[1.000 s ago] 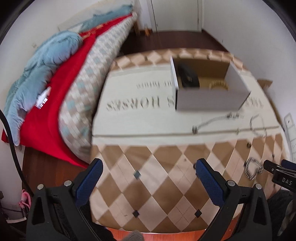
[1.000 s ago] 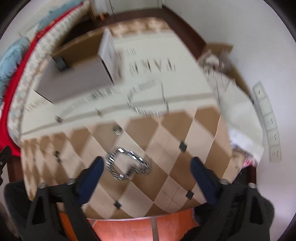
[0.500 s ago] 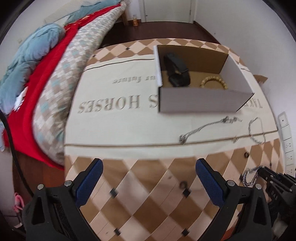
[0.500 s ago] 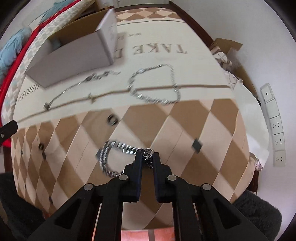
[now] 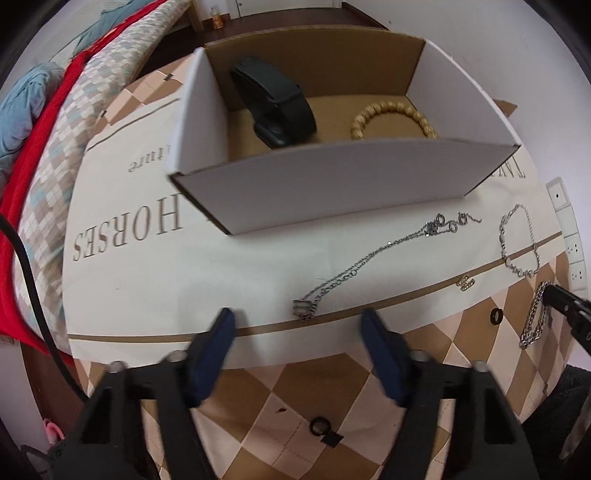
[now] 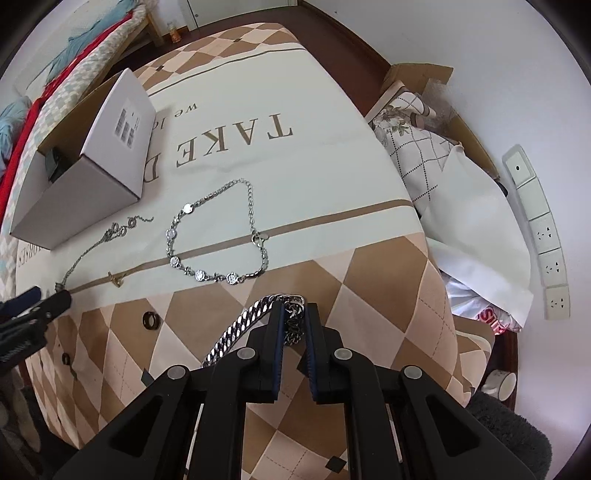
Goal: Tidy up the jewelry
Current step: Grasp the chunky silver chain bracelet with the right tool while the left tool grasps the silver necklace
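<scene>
So the left gripper [image 5: 297, 334] is pointing down with its jaws closing in, nothing pinched yet; the thin necklace [image 5: 364, 264] has its little pendant end lying right between the fingertips. Over on the right gripper [image 6: 293, 319], the fingers are clamped on the chunky chain bracelet [image 6: 236, 330], which trails off to their left.

Home bedroom. Bed with red blanket [image 5: 22, 206] and pale blue quilt [image 5: 22, 99] beside a bench under a printed diamond-pattern cloth [image 6: 388, 280]; dark wooden floor [image 6: 354, 48], white wall sockets [image 6: 546, 236], white door [image 6: 240, 9].
</scene>
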Available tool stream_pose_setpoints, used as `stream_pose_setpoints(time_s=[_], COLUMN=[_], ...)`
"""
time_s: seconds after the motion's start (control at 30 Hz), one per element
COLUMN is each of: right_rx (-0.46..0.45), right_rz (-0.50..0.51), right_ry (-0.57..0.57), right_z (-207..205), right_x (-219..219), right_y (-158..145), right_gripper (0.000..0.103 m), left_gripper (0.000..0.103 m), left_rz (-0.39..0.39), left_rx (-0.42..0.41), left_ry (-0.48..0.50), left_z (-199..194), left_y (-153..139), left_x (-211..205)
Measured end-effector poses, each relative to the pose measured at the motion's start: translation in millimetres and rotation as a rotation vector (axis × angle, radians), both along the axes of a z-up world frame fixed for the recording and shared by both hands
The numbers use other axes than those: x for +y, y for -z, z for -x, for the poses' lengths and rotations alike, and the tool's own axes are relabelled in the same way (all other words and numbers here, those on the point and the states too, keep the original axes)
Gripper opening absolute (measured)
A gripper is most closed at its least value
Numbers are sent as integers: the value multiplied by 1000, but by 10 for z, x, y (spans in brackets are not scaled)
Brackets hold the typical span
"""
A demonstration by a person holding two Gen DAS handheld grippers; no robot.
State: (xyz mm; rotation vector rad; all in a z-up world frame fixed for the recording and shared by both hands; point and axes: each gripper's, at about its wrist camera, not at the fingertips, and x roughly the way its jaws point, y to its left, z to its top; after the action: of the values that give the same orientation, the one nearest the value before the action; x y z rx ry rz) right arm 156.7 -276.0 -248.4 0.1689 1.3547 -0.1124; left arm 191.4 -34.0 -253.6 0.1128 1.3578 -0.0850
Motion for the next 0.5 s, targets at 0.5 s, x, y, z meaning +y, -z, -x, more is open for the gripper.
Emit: stream_pose_setpoints(time_s=[0.5], right_rx=[-65], right_rz=[-47], right_ry=[-6], right_z=[-40], right_x=[19], right_y=[-204], right_gripper=[11], left_gripper=[7], left_rz=[19], left_rx=[-84], left_ry=[4], left_z=[81], left_y=[-314], left_x=[102])
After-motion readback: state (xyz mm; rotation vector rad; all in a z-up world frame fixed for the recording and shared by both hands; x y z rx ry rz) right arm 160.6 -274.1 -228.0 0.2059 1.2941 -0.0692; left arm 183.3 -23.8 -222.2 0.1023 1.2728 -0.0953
